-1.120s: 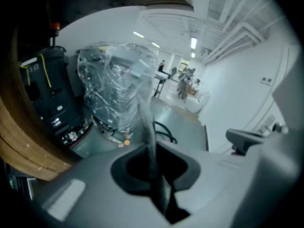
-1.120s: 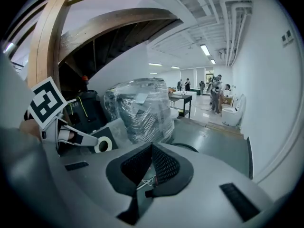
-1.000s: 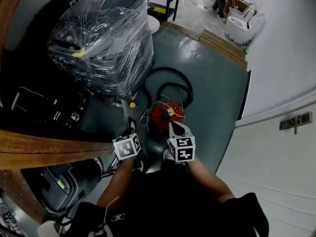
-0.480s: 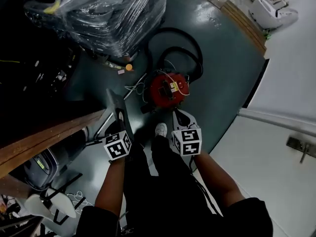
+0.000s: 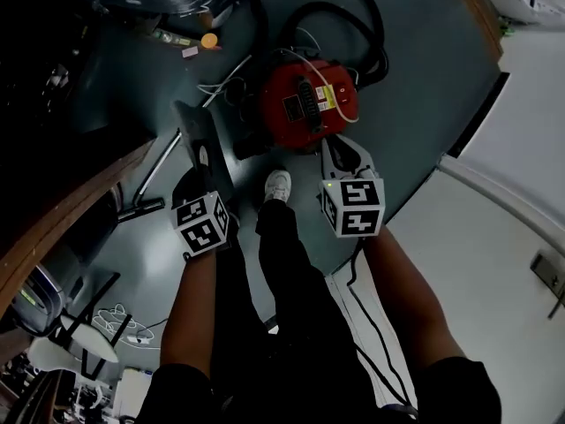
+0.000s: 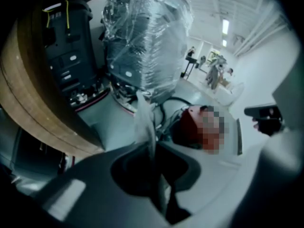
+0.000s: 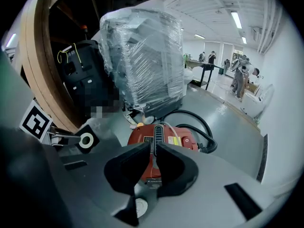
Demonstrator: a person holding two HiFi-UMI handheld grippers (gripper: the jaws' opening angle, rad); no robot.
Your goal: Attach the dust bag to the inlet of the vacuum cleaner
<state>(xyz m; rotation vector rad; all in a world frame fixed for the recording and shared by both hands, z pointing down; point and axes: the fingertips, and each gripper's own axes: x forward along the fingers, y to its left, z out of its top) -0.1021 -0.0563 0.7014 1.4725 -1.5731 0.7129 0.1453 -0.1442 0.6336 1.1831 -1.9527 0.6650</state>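
The red vacuum cleaner (image 5: 309, 104) lies on the dark green floor, just ahead of the person's white shoe (image 5: 277, 184). My left gripper (image 5: 196, 184) is shut on the grey dust bag (image 5: 199, 135), a flat sheet with a dark card collar and a round hole. In the left gripper view the thin bag (image 6: 144, 120) stands up from the closed jaws of my left gripper (image 6: 153, 146). My right gripper (image 5: 340, 153) hovers at the vacuum's near right edge. Its jaws are almost together and just opening, with nothing between them. The right gripper (image 7: 155, 148) points at the vacuum (image 7: 164, 137); the bag's collar ring (image 7: 86, 140) shows to its left.
A black hose (image 5: 353, 16) curls behind the vacuum. A plastic-wrapped machine (image 7: 147, 56) stands beyond it, with a small orange thing (image 5: 209, 40) and loose cords near its foot. A curved wooden edge (image 5: 71, 210) runs along the left. A metal tube (image 5: 159, 162) lies by the bag. White wall panels (image 5: 512, 193) close off the right.
Both grippers have sunk toward the floor and the vacuum, which now looks larger and closer. The left gripper still holds the dust bag.
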